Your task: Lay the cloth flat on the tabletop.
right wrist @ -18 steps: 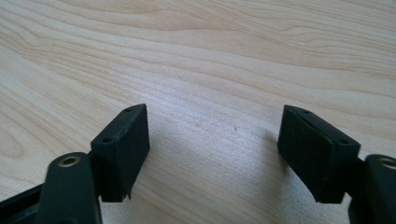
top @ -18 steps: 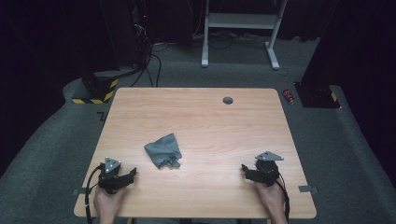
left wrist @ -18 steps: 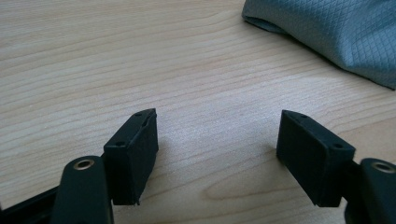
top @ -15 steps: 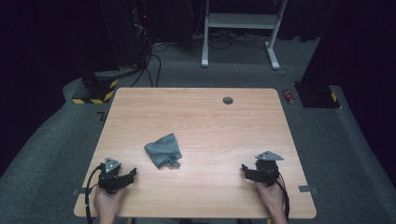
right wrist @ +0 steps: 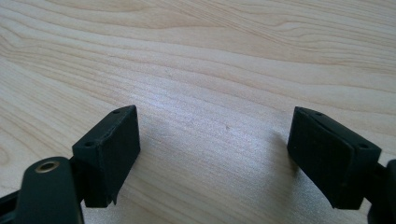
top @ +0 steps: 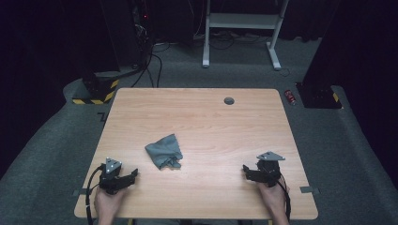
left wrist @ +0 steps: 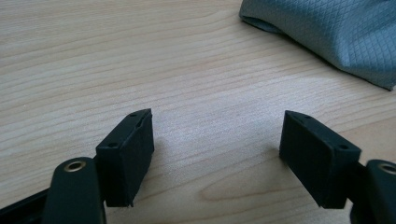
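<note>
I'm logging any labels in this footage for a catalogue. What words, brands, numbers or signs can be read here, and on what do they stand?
No readable text anywhere.
The red can on the floor by the table: any print too small to read.
Yellow-and-black hazard stripes on a base by the table's far left corner: a marking, no words.
The grey cloth, left gripper and right gripper: no lettering.

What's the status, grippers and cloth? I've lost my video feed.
Left gripper open, empty, near table edge. Right gripper open, empty. Grey cloth crumpled on table, untouched. Path clear.
</note>
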### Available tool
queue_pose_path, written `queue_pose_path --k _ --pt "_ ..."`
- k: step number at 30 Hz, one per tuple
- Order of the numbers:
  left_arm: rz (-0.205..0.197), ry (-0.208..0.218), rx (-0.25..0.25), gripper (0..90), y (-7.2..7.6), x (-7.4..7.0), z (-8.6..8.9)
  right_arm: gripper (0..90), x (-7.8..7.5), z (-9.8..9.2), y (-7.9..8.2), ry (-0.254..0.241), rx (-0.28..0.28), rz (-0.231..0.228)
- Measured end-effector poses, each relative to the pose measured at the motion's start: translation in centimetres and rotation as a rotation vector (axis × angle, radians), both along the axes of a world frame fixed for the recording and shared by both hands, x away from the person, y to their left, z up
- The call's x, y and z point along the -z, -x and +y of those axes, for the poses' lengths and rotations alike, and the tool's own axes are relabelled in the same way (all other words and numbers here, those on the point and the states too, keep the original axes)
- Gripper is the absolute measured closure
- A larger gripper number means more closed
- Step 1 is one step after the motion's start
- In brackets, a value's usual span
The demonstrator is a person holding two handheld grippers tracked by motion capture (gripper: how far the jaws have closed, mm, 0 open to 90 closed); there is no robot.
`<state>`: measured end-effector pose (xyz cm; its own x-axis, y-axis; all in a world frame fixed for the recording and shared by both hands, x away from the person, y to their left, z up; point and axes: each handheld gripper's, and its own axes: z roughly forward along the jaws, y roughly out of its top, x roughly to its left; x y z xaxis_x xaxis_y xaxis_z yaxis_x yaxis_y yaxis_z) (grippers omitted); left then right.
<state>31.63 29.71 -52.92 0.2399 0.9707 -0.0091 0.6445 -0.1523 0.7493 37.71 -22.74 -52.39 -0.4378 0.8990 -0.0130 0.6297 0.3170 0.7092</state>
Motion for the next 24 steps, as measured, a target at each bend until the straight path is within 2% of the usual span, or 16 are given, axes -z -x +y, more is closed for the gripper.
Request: queue_pose_path --k 6,11,16,24 --pt "0.007 -0.01 -0.018 22.0 -0.14 0.01 -0.5 16.8 -0.01 0.01 -0.01 -0.001 0.0 0.0" --pt "0.008 -0.007 -0.019 21.9 -0.13 0.0 -0.55 16.8 -0.01 0.01 -0.01 -0.001 0.0 0.0" --pt "0.009 0.051 -0.007 22.2 -0.06 -0.08 -0.41 16.8 -0.01 0.01 -0.01 -0.001 0.0 0.001" --pt "0.011 0.078 0.012 22.7 -0.11 -0.3 -0.98 16.9 -0.01 0.01 -0.01 -0.001 0.001 0.0"
